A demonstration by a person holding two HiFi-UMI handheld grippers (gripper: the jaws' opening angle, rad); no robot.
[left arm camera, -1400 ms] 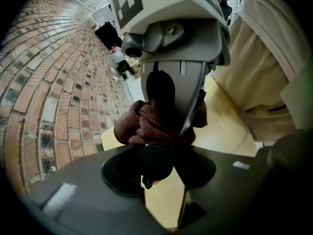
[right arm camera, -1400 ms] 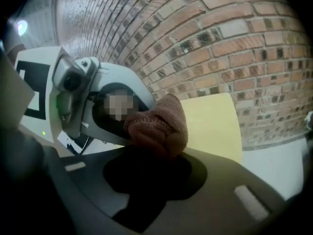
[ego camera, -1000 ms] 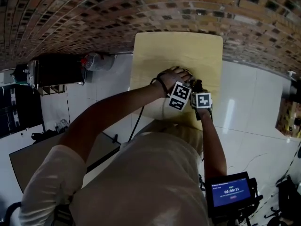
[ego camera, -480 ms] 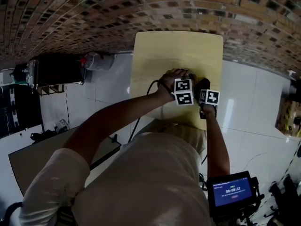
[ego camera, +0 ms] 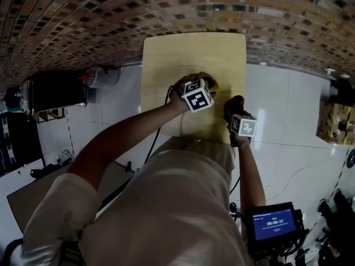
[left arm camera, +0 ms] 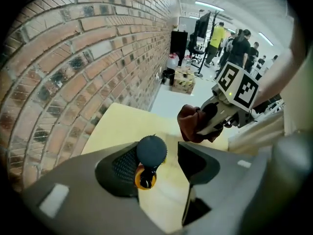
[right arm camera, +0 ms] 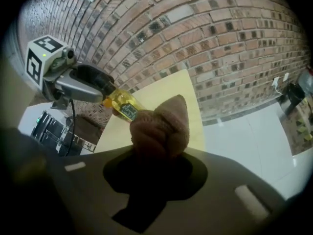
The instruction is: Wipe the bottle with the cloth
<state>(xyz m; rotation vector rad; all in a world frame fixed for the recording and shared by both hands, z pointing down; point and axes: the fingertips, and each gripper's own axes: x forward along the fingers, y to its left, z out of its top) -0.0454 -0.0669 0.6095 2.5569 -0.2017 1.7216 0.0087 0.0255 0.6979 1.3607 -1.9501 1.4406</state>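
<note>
Over one table [ego camera: 166,54], left tool [left arm camera: 164,160], just opened, straddles one bottle [left arm camera: 151,152]; right tool [right arm camera: 156,165] pinches one cloth [right arm camera: 161,124].

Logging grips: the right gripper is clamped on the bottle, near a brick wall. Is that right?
Not quite. The right gripper is clamped on the cloth, not the bottle, which stands apart beyond it. The right gripper view shows this. The brick wall is indeed near.
</note>
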